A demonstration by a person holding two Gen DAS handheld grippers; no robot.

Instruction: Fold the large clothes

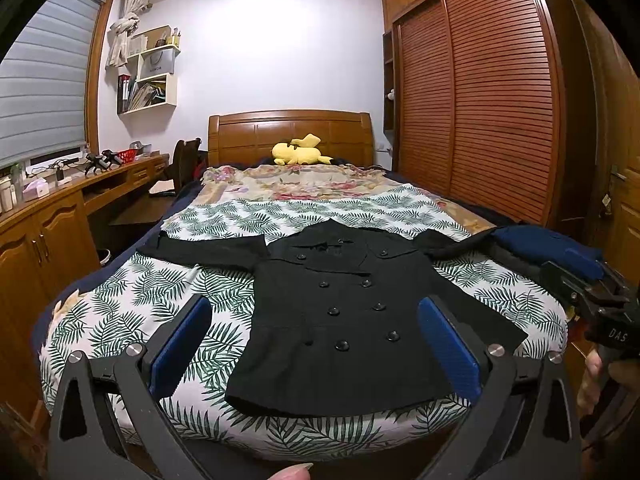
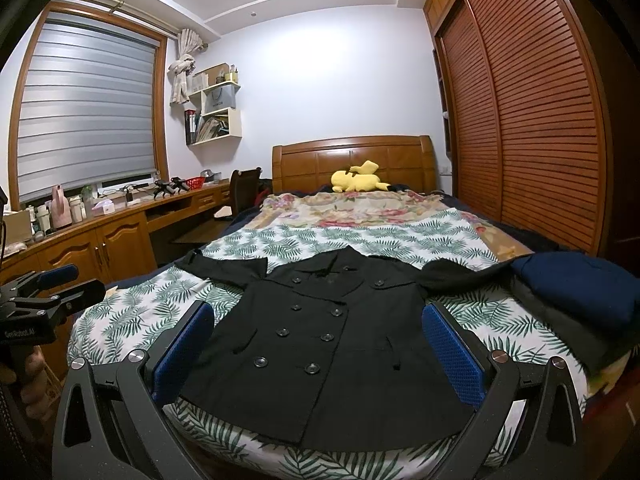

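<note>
A black double-breasted coat [image 1: 340,300] [image 2: 328,340] lies flat and face up on the leaf-print sheet [image 1: 140,300] [image 2: 140,308], sleeves spread to both sides, hem toward me. My left gripper [image 1: 316,344] hovers open above the hem end, its blue pads [image 1: 180,348] wide apart and holding nothing. My right gripper [image 2: 320,348] hangs open over the coat's lower half in the same way. Each gripper shows at the edge of the other's view: the right gripper [image 1: 600,300] and the left gripper [image 2: 48,292], both held by a hand.
A dark navy and black pile of clothes [image 2: 580,296] [image 1: 552,252] sits on the bed's right edge, over the coat's right sleeve end. A yellow plush toy [image 1: 298,150] lies by the wooden headboard. A desk and cabinets [image 2: 100,232] run along the left, a louvred wardrobe [image 2: 540,120] along the right.
</note>
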